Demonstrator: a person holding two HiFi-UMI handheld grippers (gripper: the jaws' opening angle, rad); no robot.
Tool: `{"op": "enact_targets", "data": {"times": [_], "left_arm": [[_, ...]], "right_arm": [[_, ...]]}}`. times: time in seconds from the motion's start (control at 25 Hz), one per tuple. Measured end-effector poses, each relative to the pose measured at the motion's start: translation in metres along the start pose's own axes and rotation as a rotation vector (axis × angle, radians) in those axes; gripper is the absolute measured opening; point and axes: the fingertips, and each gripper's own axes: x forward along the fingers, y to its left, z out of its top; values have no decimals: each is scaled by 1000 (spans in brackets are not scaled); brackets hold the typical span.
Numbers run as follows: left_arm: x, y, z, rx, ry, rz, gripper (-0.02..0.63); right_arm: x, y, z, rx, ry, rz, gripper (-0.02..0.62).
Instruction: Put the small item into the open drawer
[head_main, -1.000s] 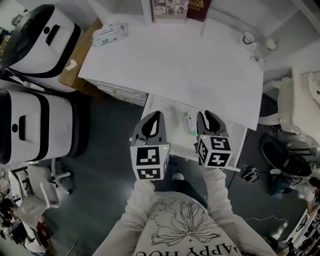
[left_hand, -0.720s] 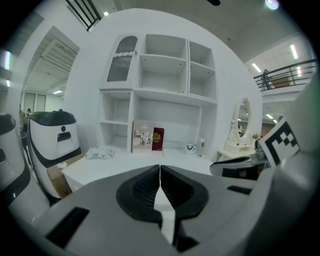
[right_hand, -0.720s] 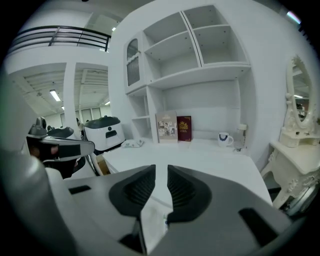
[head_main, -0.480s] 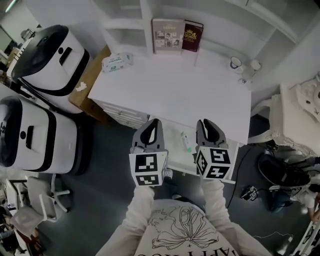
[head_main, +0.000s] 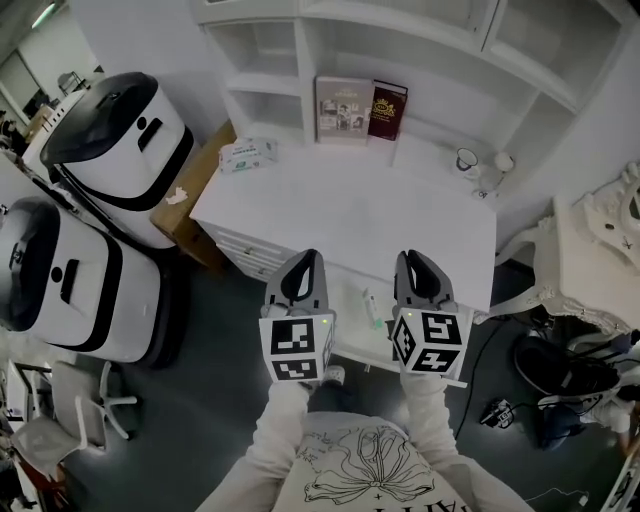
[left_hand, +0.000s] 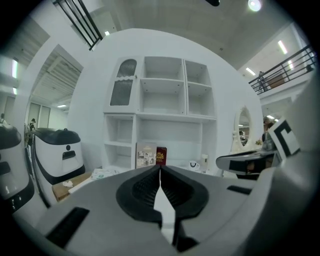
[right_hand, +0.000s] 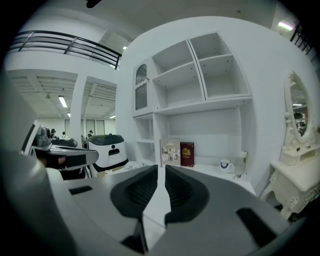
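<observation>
Small item (head_main: 372, 308): lies in the open drawer (head_main: 350, 335) at the tabletop's (head_main: 350, 210) 6 o'clock edge, between both tongs in the head view.
Surroundings: two books (head_main: 341, 109) at 12 o'clock, tissue pack (head_main: 247, 154) at 10, mug (head_main: 467, 160) at 2.
Left tongs (head_main: 309, 256): clenched, empty.
Right tongs (head_main: 409, 258): just been closing, slim gap left, empty.
Arms: side by side, pointing to 12 o'clock.

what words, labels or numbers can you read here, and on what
No text reads clearly.
Tissue pack: print too small.
Light book and dark red book: cover print blurred.
Shirt: letters cut off at the picture's edge.
Left gripper and right gripper: square markers, no words.
</observation>
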Motion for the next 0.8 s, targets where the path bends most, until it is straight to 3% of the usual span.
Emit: {"op": "enact_targets", "data": {"times": [0.8], "left_arm": [[-7, 6, 18, 7, -40, 14, 8]], "right_arm": [[-2, 11, 23, -9, -59, 15, 34]]}}
